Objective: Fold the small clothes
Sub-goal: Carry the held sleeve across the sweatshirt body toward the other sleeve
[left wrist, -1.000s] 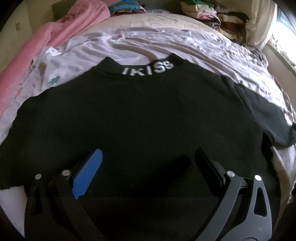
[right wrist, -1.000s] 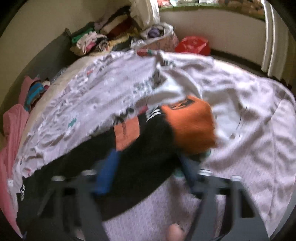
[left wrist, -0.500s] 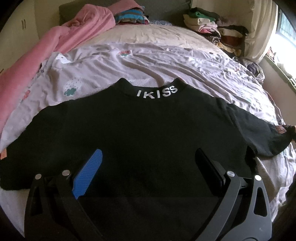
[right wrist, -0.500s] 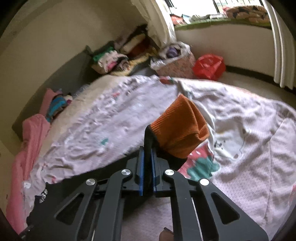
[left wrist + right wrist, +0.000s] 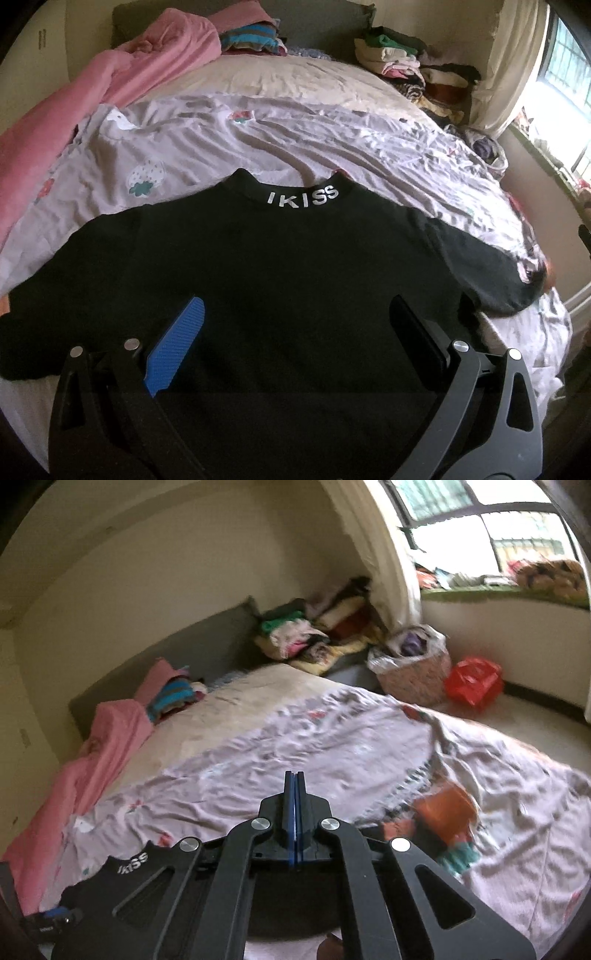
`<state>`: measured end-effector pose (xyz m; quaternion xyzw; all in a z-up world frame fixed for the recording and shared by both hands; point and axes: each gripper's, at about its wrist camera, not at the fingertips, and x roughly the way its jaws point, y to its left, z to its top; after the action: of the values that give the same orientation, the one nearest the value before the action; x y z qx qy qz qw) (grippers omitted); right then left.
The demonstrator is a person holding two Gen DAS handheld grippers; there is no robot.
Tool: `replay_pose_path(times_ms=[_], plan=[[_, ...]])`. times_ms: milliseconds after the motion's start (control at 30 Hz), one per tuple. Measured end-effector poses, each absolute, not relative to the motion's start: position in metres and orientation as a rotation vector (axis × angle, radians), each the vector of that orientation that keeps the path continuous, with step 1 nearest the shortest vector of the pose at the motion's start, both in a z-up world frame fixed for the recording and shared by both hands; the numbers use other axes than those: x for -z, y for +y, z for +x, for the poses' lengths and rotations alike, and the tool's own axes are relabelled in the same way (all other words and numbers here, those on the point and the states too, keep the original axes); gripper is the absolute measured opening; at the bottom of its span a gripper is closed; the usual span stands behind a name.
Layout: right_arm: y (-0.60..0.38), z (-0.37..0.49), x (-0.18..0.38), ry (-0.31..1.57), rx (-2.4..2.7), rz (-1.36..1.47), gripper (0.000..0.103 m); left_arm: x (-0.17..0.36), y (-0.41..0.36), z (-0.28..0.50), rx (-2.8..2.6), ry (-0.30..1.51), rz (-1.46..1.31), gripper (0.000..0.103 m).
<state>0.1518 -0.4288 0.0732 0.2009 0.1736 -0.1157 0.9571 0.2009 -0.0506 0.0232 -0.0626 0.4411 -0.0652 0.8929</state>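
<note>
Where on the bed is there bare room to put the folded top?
Free: the wrinkled lilac sheet beyond the black IKISS top's collar, up to the beige mattress strip. Crowded: pink blanket left, clothes pile at the far right corner.

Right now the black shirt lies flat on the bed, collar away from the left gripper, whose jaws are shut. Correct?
Not quite: the left gripper is open, its jaws spread wide over the black shirt, as the left wrist view shows. The rest holds.
</note>
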Motion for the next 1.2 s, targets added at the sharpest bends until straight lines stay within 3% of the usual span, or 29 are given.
replay_pose_path(times_ms=[167,200,267,367,533,767,867,900,1200], plan=[[-0.440,0.148,-0.064,0.400,0.266,0.418,0.003,-0.025,-0.042,0.197,0.125,0.907,-0.122,0.094],[-0.449,0.147,-0.053,0.439,0.276,0.444,0.017,-0.023,-0.041,0.198,0.128,0.913,-0.126,0.094],[-0.465,0.143,-0.029,0.498,0.319,0.510,0.031,-0.019,-0.042,0.198,0.140,0.928,-0.130,0.094],[-0.485,0.133,0.006,0.590,0.380,0.601,0.037,-0.011,-0.055,0.199,0.152,0.946,-0.097,0.094],[-0.504,0.119,0.048,0.665,0.438,0.710,0.058,0.009,-0.092,0.193,0.224,0.976,-0.059,0.094],[-0.528,0.138,0.075,0.682,0.455,0.816,0.055,0.030,-0.131,0.184,0.293,0.994,-0.023,0.094],[-0.535,0.146,0.077,0.671,0.485,0.803,0.019,0.037,-0.139,0.182,0.294,1.001,0.008,0.094],[-0.536,0.146,0.075,0.655,0.476,0.809,0.013,0.037,-0.139,0.183,0.292,1.002,0.012,0.094],[-0.497,0.143,0.017,0.514,0.345,0.670,0.012,0.013,-0.112,0.184,0.242,0.958,-0.032,0.094]])
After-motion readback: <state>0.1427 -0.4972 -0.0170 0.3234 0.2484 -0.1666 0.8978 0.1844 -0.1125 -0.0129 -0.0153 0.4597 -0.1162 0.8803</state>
